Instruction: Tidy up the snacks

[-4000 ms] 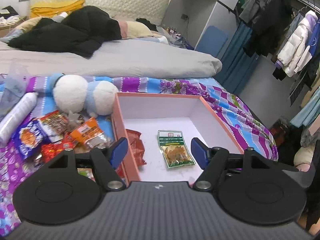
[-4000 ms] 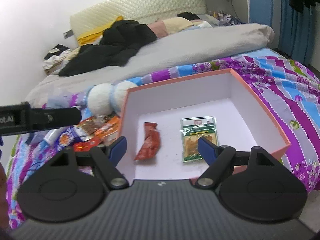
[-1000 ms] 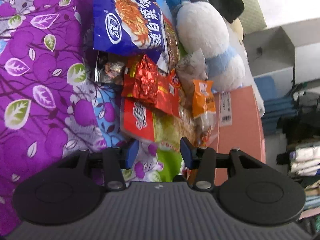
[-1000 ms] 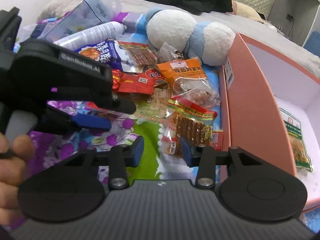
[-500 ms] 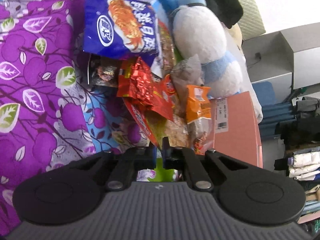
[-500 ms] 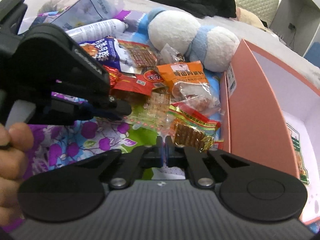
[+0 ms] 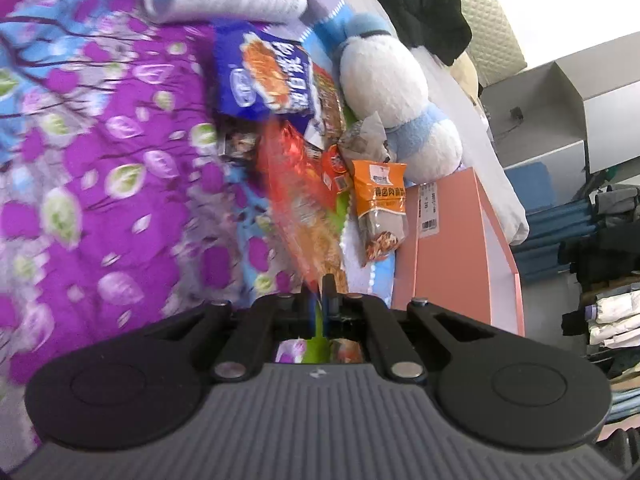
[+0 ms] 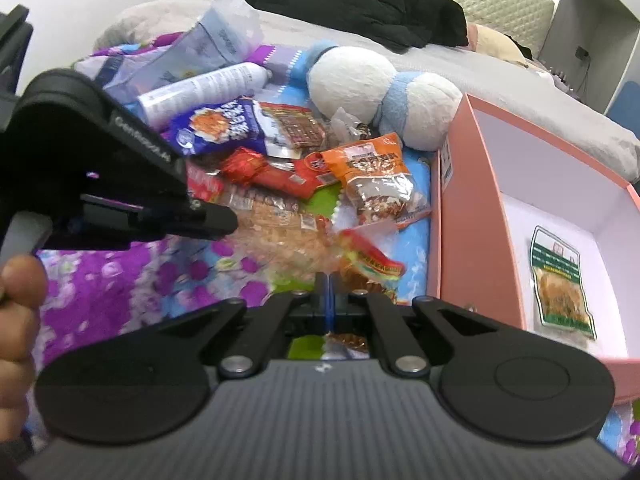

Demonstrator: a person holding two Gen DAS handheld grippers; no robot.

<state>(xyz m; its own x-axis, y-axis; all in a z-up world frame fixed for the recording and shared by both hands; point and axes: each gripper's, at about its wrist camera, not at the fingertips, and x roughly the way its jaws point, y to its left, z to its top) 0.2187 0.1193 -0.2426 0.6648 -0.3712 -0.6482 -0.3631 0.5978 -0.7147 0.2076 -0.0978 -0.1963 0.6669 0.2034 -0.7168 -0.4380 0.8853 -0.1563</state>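
My left gripper [image 7: 322,284] is shut on the edge of a long red-and-clear packet of golden snacks [image 7: 304,200], which hangs blurred above the purple bedspread. The right wrist view shows that same left gripper [image 8: 216,220] at the left, with the packet [image 8: 280,224] trailing from it. My right gripper [image 8: 329,280] is shut on a small packet [image 8: 370,264] with a red and yellow top and brown contents. To the right stands the open pink box [image 8: 436,240], and a green packet [image 8: 560,280] lies on its white floor.
Loose snacks lie on the bedspread: an orange packet [image 8: 372,176], a blue packet [image 8: 216,128], red packets [image 8: 272,172]. Behind them are a white spray can [image 8: 200,92], a clear bag [image 8: 216,48] and a white-and-blue plush toy [image 8: 384,88]. A person's hand [image 8: 16,300] is at the left edge.
Both grippers have shut, each on a packet that lay between its open jaws a second ago. Both have risen, lifting their packets off the bedspread.
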